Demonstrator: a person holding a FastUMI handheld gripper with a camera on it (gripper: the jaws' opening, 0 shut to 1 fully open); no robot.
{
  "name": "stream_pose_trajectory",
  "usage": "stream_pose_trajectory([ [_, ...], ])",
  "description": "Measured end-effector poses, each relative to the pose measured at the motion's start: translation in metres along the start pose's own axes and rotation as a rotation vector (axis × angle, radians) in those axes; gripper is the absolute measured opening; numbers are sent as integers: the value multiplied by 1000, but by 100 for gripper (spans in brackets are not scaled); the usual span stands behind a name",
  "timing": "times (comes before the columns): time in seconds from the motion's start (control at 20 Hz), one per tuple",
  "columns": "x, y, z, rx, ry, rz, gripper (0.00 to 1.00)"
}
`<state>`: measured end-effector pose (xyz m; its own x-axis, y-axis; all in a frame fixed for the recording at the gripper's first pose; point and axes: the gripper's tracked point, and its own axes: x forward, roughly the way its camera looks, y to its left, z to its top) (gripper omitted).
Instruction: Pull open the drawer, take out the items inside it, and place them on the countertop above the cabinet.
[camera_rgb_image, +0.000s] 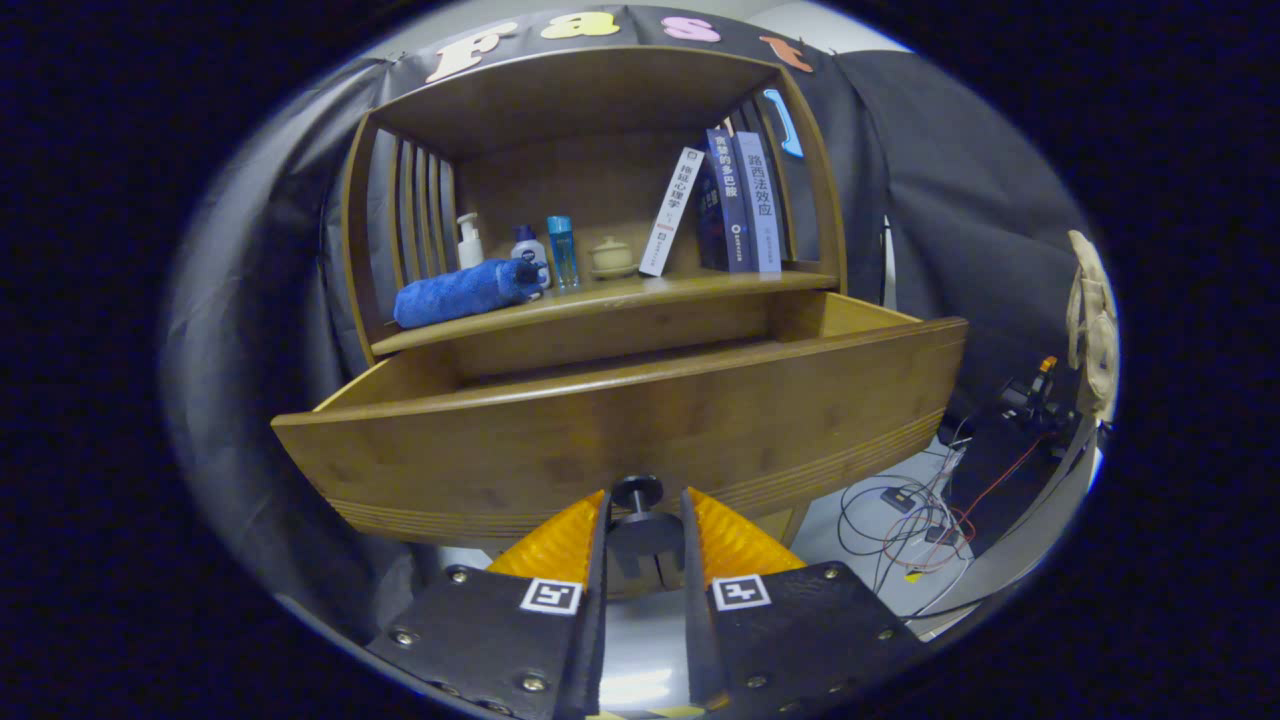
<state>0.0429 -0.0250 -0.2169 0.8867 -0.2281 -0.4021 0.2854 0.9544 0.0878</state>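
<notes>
The wooden drawer (620, 430) stands pulled well out of the cabinet, its front panel facing me. Its inside is hidden behind that panel. A dark round knob (637, 492) sticks out of the panel's lower middle. My gripper (645, 498) is closed around this knob, with a finger pressing on each side of its stem. On the countertop (690, 285) above the drawer, a rolled blue towel (465, 290) lies at the left.
Behind the towel stand a white pump bottle (469, 240), a small white bottle (527, 245), a blue bottle (562, 250) and a lidded cup (611, 257). Books (740, 200) lean at the right. Cables (920, 510) lie on the floor to the right.
</notes>
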Motion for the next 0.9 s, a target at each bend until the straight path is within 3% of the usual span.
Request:
stream_pose_trajectory([
  [0.1, -10, -1, 2, 5, -10, -3, 33],
  [0.15, -18, 4, 13, 33, -71, 38, 33],
  [0.3, -24, -15, 28, 121, -158, 20, 2],
  [0.55, -41, -35, 46, 123, -207, -34, 2],
  [0.9, -27, -3, 99, 69, -229, 18, 2],
])
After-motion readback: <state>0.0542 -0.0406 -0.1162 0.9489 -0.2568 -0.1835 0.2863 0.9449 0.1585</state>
